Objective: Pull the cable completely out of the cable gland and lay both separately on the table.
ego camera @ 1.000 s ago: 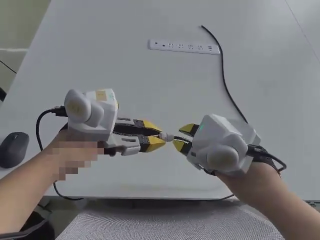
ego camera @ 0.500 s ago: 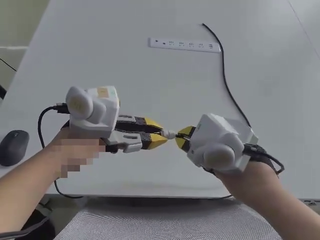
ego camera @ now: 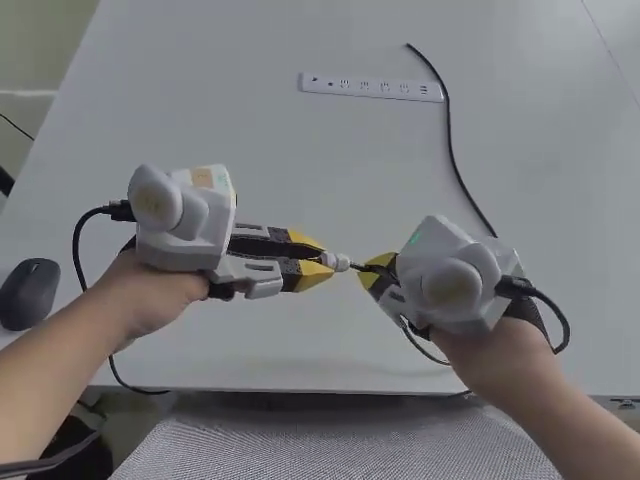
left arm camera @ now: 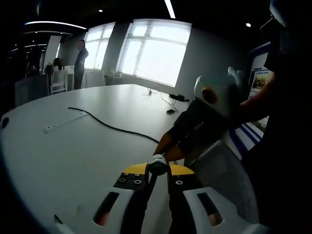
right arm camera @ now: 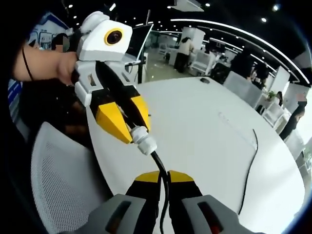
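Small white ribbed plastic cable gland (ego camera: pixel 340 264), round nut end, was held in the air over the table's near edge, not resting on the surface. Thin black rubber-sheathed cable (right arm camera: pixel 160 170) came out of its narrow end, a short bare stretch showing between the two tools.

Left gripper (ego camera: pixel 320 268), white housing with yellow wedge tips, had its jaws closed on the gland body. Right gripper (ego camera: pixel 375 275), same build, had its jaws pinched on the cable just beside the gland. Both were level and pointed at each other tip to tip, a hand wrapped around each housing.

Smooth matte white table (ego camera: pixel 300 150). Long white power strip (ego camera: pixel 372 88) lay toward the far edge. A black cord (ego camera: pixel 455 160) ran from its right end in a curve toward the near right edge. Dark grey rounded computer mouse (ego camera: pixel 25 295) sat at the near left edge. Grey mesh chair (ego camera: pixel 340 445) sat below the near edge.
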Motion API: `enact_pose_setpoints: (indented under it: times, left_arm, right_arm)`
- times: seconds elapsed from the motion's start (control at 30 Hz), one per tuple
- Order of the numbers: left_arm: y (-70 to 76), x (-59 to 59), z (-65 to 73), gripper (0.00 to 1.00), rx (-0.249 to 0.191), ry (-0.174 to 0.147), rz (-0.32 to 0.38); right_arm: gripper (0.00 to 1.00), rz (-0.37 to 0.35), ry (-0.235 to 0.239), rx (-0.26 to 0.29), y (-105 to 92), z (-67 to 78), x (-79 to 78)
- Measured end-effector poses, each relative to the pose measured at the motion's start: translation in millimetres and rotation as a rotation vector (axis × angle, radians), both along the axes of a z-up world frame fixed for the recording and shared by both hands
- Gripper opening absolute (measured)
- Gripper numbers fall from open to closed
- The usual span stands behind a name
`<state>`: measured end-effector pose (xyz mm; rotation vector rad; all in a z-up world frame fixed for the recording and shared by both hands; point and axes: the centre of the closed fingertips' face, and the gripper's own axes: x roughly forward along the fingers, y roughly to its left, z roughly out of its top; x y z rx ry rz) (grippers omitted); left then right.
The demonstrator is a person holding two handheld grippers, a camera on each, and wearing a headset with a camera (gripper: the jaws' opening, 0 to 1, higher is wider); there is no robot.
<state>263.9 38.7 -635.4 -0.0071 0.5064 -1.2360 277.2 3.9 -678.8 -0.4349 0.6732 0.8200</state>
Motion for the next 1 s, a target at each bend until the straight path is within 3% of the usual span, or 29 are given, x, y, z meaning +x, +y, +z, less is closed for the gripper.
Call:
enact_pose_setpoints:
  times: [0.13, 0.33, 0.43, 0.7, 0.8, 1.0]
  left_arm:
    - [1.3, 1.3, 1.7, 0.15, -0.01, 0.0, 0.006]
    - [2.2, 0.9, 1.2, 0.15, -0.011, -0.001, 0.008]
    - [2.1, 0.5, 1.0, 0.15, -0.015, 0.001, 0.01]
    - [0.9, -0.9, -0.2, 0.15, -0.013, 0.0, 0.005]
    - [0.1, -0.3, 1.1, 0.15, -0.018, -0.001, 0.007]
    - [0.4, 0.7, 1.9, 0.15, -0.019, -0.003, 0.009]
  right_arm:
    - [0.0, -0.058, 0.029, 0.007, -12.0, -9.7, 4.3]
    - [0.0, -0.204, 0.144, 0.116, -24.2, -25.3, 2.3]
    - [0.0, -0.254, 0.171, 0.125, -31.5, -34.7, 3.4]
    - [0.0, -0.342, 0.219, 0.159, -39.2, -44.4, 4.0]
    - [0.0, -0.425, 0.243, 0.162, -46.3, -49.4, 6.4]
    - [0.0, -0.461, 0.264, 0.153, -55.2, -57.5, 7.8]
